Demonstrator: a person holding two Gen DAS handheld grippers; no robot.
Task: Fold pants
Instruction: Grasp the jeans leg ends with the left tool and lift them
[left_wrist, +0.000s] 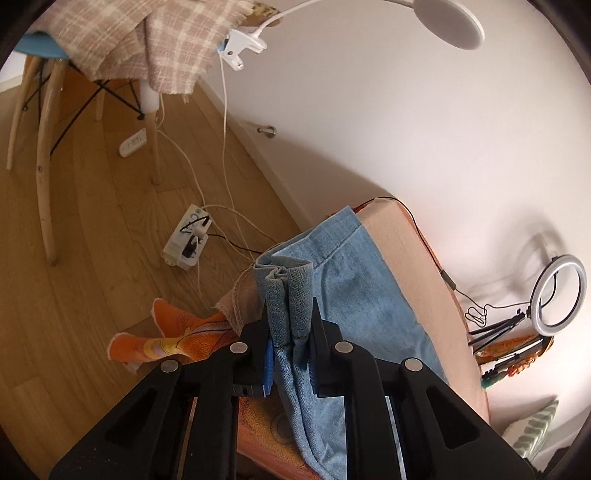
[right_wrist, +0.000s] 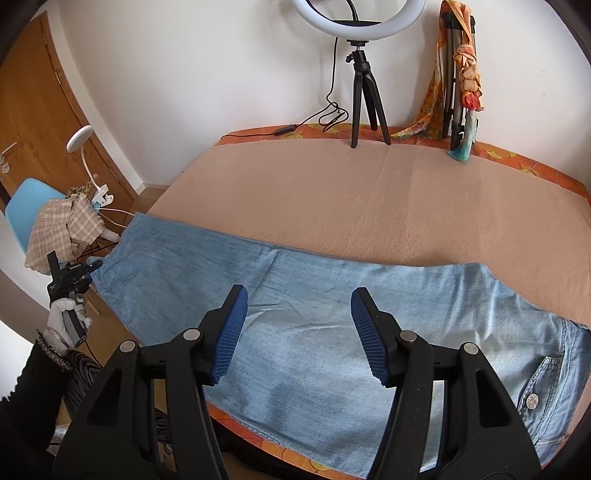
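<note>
Scene: light-blue denim pants (right_wrist: 303, 317) lie stretched flat across a desk (right_wrist: 369, 192) under a peach cloth, legs together, cuff end running off the left edge, waistband with pocket and button at the right.

Left tongs (left_wrist: 290, 332): clamped on the bunched hem of the pants, several thicknesses of denim pinched between the black fingers. The cuff stands lifted just off the desk corner, above the wooden floor (left_wrist: 92, 221).

Right tongs (right_wrist: 299, 332): apart, with nothing between the blue ribbed pads (right_wrist: 231, 332). They hover over the thigh area and do not touch the cloth.

Person: in the right wrist view a gloved hand (right_wrist: 68, 314) holds the left tool at the far-left edge of the pants.

Handling, as a judgement: the denim looks soft and limp yet fairly heavy. It will sag from any 1 pinch point and drag on the cloth cover instead of sliding freely. Nothing here is fragile or slippery.

Where to hold: the stitched hem is the thickest, firmest bite and suits the left grip. For a half fold, the waistband or a side seam looks a surer purchase for the right tongs than the flat mid-leg panel.

Risk: a single-layer pinch may leave the lower layer behind.
</note>
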